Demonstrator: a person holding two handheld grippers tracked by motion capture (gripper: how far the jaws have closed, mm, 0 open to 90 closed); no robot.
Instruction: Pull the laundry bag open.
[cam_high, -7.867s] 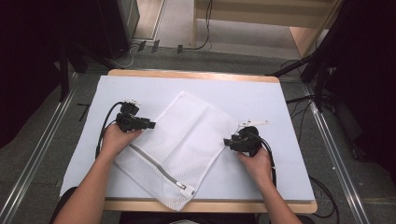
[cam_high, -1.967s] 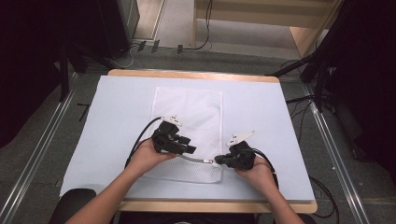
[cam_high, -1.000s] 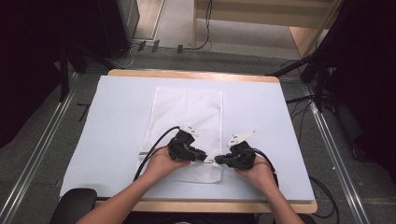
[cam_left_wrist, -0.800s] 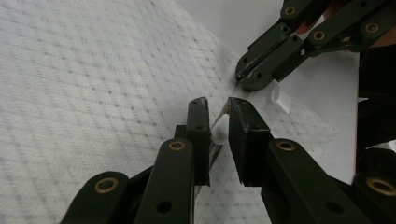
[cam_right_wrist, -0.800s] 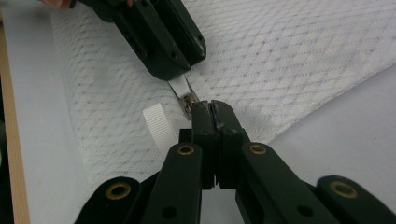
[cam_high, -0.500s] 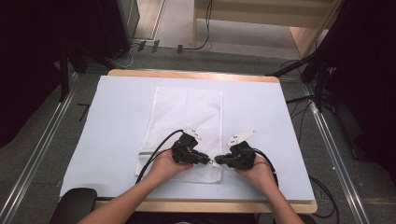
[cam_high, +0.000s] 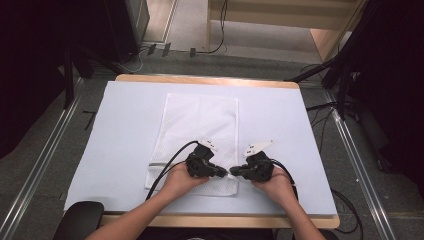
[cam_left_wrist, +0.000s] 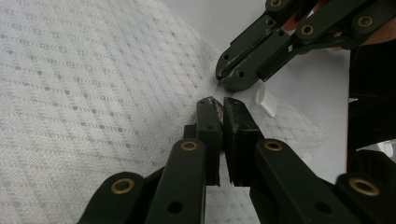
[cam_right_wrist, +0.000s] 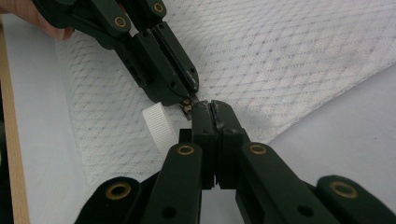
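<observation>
A white mesh zip bag (cam_high: 200, 125) lies flat on the pale mat, its short end toward me. At its near right corner my two grippers meet tip to tip. My left gripper (cam_high: 224, 173) (cam_left_wrist: 218, 102) has just been closing, and its jaws now pinch the small metal zipper pull (cam_right_wrist: 187, 108). The right gripper (cam_high: 234, 173) (cam_right_wrist: 212, 106) is shut on the mesh at the bag's corner, just past the pull. A white ribbed tab (cam_right_wrist: 161, 125) (cam_left_wrist: 266, 100) sticks out of the bag's edge beside both tips.
The pale mat (cam_high: 125, 130) covers a wooden table with its front edge (cam_high: 215, 220) close to my forearms. A black rounded seat (cam_high: 80, 225) sits at the lower left. Cables trail from both grippers, and dark stands flank the table.
The bag went from lying diagonal to lying straight. My left gripper slid right along the bag's near end until it met the right gripper, which has stayed at the corner.
</observation>
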